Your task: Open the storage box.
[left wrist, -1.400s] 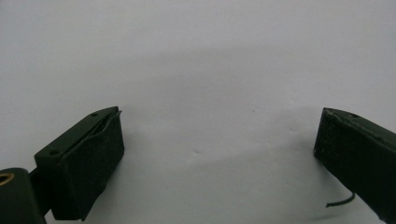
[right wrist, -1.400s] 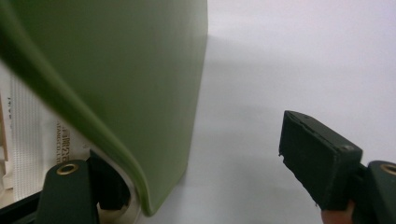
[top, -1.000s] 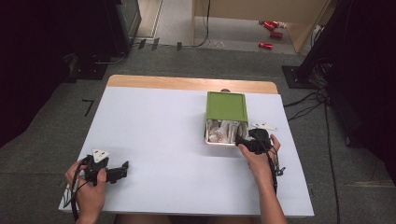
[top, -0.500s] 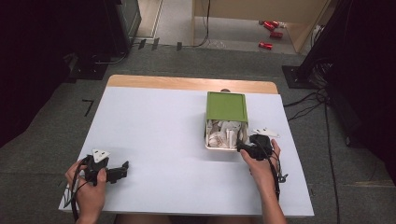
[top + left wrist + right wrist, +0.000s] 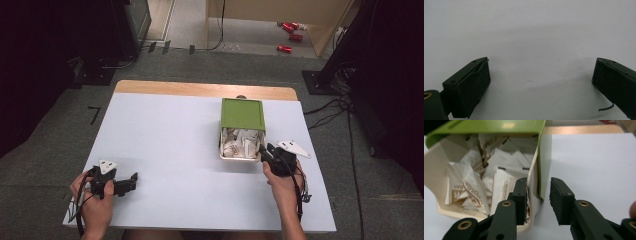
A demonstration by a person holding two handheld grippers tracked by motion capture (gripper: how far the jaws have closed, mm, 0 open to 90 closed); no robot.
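A cream box [image 5: 239, 157] under a half-slid green lid [image 5: 243, 114] sits right of the table's middle, with paper sachets [image 5: 240, 142] inside. My right gripper [image 5: 263, 151] is at the box's near right corner. In the right gripper view its jaws [image 5: 538, 200] straddle the box's right wall, one inside by the sachets [image 5: 501, 182] and one outside, with a small gap still showing beside the wall. The green lid [image 5: 499, 126] covers the far part. My left gripper [image 5: 132, 181] rests at the near left, open [image 5: 541, 80] over bare table.
The white table top [image 5: 175, 130] ends in a wooden strip [image 5: 200, 89] at the far edge. Cables [image 5: 330, 112] lie on the floor to the right, and red cans [image 5: 290, 30] lie farther back. Dark equipment stands at both sides.
My right gripper has drawn back a little toward the near edge, from over the box's open end to its near right corner. The left gripper has stayed still.
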